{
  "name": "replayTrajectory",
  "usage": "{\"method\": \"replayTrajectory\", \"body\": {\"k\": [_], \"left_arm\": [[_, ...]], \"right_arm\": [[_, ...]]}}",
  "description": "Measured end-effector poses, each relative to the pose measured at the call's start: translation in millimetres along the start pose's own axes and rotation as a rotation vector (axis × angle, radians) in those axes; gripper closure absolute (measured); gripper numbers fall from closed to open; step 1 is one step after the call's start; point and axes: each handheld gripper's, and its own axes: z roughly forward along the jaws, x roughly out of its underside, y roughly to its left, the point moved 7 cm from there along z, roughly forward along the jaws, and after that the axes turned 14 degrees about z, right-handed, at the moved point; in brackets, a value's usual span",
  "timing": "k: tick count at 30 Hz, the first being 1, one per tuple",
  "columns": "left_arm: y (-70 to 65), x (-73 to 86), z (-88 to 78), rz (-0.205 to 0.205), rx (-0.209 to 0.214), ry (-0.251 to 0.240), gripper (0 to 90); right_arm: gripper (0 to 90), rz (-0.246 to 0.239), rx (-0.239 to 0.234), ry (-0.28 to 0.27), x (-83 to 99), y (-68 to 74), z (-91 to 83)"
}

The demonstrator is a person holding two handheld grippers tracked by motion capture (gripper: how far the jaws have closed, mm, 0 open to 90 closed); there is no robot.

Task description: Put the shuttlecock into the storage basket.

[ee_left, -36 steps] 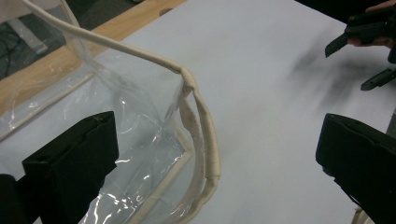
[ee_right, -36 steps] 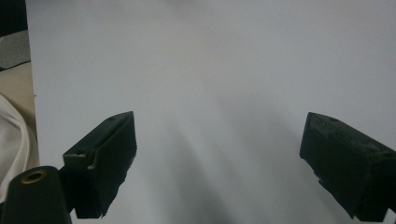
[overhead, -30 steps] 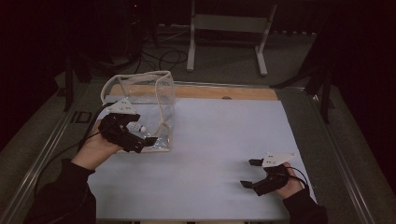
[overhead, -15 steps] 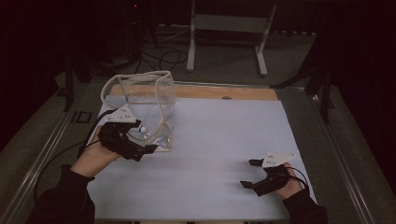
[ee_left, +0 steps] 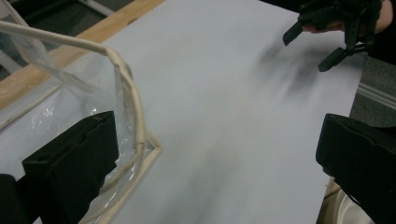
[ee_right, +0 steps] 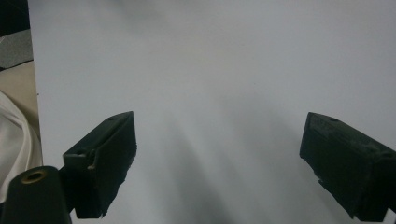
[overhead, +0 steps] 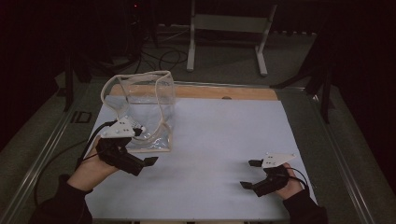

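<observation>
**Clear bag stands open; both grippers are free of it**

Nearest of all, the right gripper (overhead: 251,173) rests low at the near right of the white table (overhead: 224,135), jaws spread wide over bare surface, nothing between them in its own view. Just as wide are the jaws of the left gripper (overhead: 148,162), held at the near left; in the left gripper view one jaw sits beside the bag's cream-edged near corner, and whether it touches the trim cannot be told. Nothing is gripped.

Farther back on the left stands the clear bag (overhead: 145,112), upright on its base, its cream-trimmed mouth (overhead: 140,77) gaping upward. Something small and pale lies low inside, too blurred to name. Beyond it runs the table's wooden far edge (overhead: 219,92).

Judging from this, the bag is set up and open, and any filling, closing or moving is yet to come.

Against the picture a second ago, the left gripper has drawn back toward the near edge, away from the bag's front. The bag has kept its place, and the right gripper has not stirred.
</observation>
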Motion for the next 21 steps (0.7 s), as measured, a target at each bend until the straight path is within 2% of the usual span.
{"method": "replayTrajectory", "body": {"k": [13, 21], "left_arm": [[-28.3, 8.5, -0.4, 0.04, 0.03, -0.035, 0.2], [-41.9, 25.4, 15.8, 0.053, 0.058, -0.045, 0.2]], "right_arm": [[10.8, 0.002, -0.002, 0.001, 0.4, 0.3, -0.1], [10.8, 0.003, -0.004, -0.002, 0.2, 1.2, -0.3]]}}
